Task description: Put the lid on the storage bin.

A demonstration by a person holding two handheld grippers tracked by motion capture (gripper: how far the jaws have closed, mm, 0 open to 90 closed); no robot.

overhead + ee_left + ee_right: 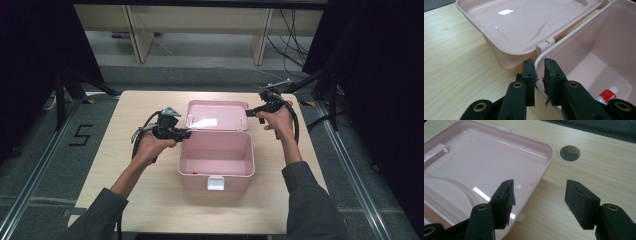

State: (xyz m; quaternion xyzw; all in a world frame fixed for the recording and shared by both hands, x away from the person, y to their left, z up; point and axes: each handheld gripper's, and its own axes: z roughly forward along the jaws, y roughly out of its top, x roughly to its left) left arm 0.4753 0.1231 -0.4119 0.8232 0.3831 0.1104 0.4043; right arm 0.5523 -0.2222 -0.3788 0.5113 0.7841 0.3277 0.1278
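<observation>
In the high view, my sleeves come in at the bottom edge, and just beyond them sits the pink plastic storage box (216, 160) in the middle of the bench (125, 200), its white latch (216, 183) facing me. The lid (217, 116) is thrown fully back and lies flat behind the box on its hinge. My left tool (185, 133) sits at the box's left wall near the back corner; my right tool (250, 113) hangs at the lid's right edge.

In the left gripper view, the left tool (539, 75) has its jaws nearly shut on the box's rim (541, 56), one pad outside the wall and one inside, so I read it as pinning the box in place. A small red-and-white tube (607, 95) lies on the box floor near a corner.

In the right gripper view, the right tool (539, 195) stands wide open with nothing between the pads, one jaw over the inner face of the lid (474, 165), the other over bare bench beside a round cable hole (570, 153).

I judge that the box is steadied and the tube is inside. What seems left is to catch the lid's edge, swing it over and press the latch home.
</observation>
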